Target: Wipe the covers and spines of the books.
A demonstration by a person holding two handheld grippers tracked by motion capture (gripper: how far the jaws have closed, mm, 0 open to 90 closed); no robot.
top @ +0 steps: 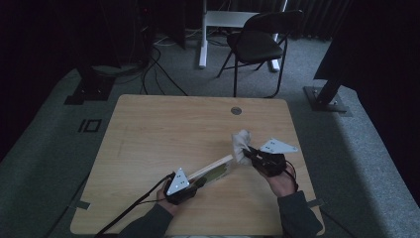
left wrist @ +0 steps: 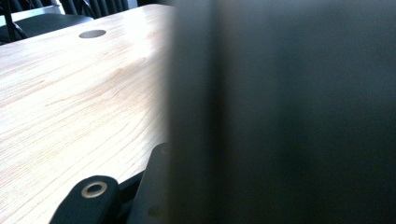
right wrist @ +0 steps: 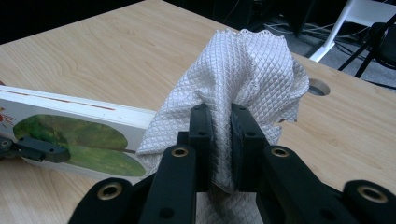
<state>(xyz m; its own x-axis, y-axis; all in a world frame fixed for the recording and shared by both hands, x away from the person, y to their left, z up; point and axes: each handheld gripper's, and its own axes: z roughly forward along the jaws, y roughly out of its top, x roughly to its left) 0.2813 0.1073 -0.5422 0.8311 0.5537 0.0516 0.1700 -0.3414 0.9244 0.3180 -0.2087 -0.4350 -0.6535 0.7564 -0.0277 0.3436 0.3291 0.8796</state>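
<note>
At the left of the high view the left gripper [top: 190,187] is closed on the near end of a flat picture board [top: 214,170], its jaws pinched narrow on the board's edge; the person's left hand [top: 166,201] wraps the gripper body under the grey three-cornered plate. The board lies low over the wooden table [top: 163,129] with its long axis running on a diagonal, from the left gripper at the near left up and away to the right, its pale edge uppermost and a green print on its face. In the left gripper view a dark, blurred slab [left wrist: 280,112] covers the right part of the picture, too close to the lens to make out, and one black jaw arm [left wrist: 93,196] rises at the bottom beside the bare table grain. Further right, the right gripper [top: 251,153] is clamped tight on a white waffle-weave cloth [top: 241,144], which bunches up above the jaws and touches the far end of the board. The right gripper view shows both pads pressed into a fold of the cloth [right wrist: 243,79], and the board [right wrist: 74,126] reaching in from the left with its far end hidden behind the fabric.
</note>
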